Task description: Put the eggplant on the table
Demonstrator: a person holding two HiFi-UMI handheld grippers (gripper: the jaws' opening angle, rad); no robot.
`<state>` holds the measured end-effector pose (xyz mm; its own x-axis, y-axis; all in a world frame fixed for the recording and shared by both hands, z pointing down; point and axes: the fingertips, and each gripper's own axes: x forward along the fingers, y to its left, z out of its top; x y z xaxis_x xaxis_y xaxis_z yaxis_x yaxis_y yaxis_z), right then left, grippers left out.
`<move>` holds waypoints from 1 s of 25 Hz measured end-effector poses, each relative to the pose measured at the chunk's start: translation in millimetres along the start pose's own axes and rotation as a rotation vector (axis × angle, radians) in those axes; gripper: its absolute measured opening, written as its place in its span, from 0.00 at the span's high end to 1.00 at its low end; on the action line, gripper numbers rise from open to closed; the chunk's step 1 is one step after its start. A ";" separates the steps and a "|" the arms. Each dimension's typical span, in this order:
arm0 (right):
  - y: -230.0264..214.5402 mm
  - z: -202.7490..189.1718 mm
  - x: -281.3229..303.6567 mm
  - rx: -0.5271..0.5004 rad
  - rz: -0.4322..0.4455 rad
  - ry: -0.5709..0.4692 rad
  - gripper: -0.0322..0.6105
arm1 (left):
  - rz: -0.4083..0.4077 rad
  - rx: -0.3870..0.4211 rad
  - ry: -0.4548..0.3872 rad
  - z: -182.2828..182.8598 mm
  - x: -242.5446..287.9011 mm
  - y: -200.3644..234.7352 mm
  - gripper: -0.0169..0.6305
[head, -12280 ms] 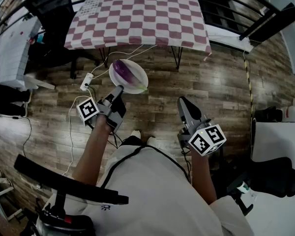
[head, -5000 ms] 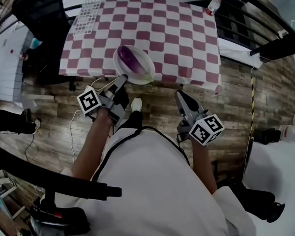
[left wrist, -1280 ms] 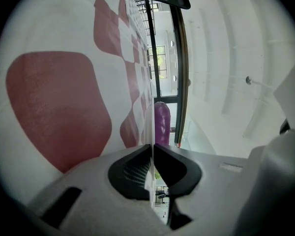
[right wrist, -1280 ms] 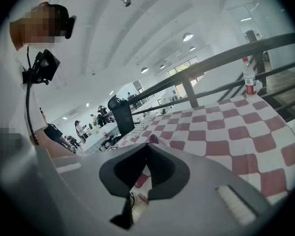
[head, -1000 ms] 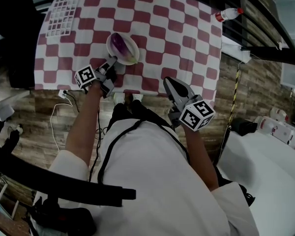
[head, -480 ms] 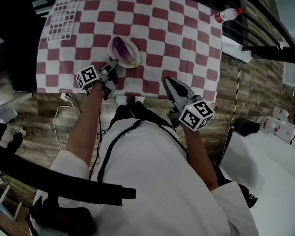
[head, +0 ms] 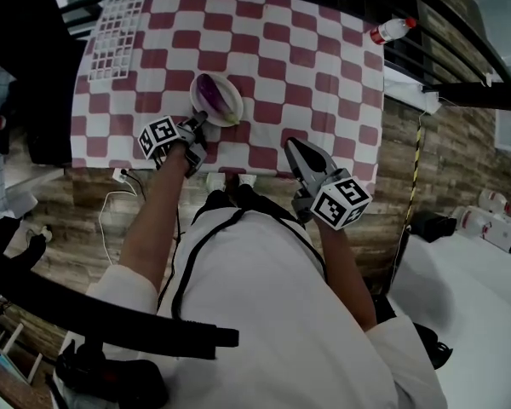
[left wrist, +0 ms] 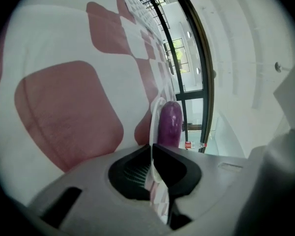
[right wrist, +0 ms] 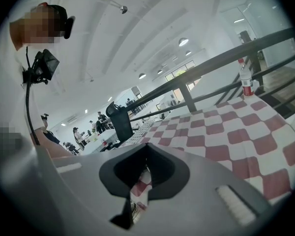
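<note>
A purple eggplant (head: 206, 92) lies in a white plate (head: 230, 107) over the near part of the red-and-white checked table (head: 307, 66). My left gripper (head: 199, 120) is shut on the plate's near rim. In the left gripper view the jaws (left wrist: 152, 149) pinch the thin plate rim (left wrist: 153, 122), with the eggplant (left wrist: 169, 124) just beyond and the cloth close by. I cannot tell whether the plate touches the cloth. My right gripper (head: 292, 146) is shut and holds nothing, at the table's front edge; its jaws (right wrist: 146, 149) point across the table.
A white wire rack (head: 115, 20) lies at the table's far left corner. A plastic bottle (head: 390, 30) with a red cap lies at the far right corner, also the bottle (right wrist: 244, 82). Black railing runs behind the table. Wooden floor and a cable are below.
The person walked from the floor up to the table with the plate and eggplant held in the left gripper. In the last second the plate stayed over the near part of the table.
</note>
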<state>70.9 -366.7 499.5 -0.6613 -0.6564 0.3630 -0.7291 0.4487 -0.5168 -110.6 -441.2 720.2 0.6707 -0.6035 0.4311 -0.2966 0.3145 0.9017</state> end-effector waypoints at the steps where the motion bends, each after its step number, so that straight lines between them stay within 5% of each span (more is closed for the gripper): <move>1: -0.1 0.6 -0.5 0.001 0.002 -0.003 0.94 | 0.027 -0.001 -0.003 0.0 0.3 1.7 0.94; 15: -4.9 5.9 -25.3 0.011 -0.007 -0.071 0.94 | 0.251 0.058 -0.018 -1.5 -1.7 5.4 0.91; 21: -7.1 6.1 -42.8 0.009 -0.006 -0.099 0.94 | 0.223 0.114 -0.050 -2.6 -8.2 -5.7 0.80; 25: -8.5 0.1 -53.3 0.003 -0.004 -0.097 0.94 | 0.198 0.130 -0.063 -7.9 -16.5 -13.6 0.82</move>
<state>112.4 -335.6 484.6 -0.6385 -0.7136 0.2882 -0.7307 0.4444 -0.5182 -112.2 -429.7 700.6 0.5484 -0.5856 0.5969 -0.5058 0.3361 0.7945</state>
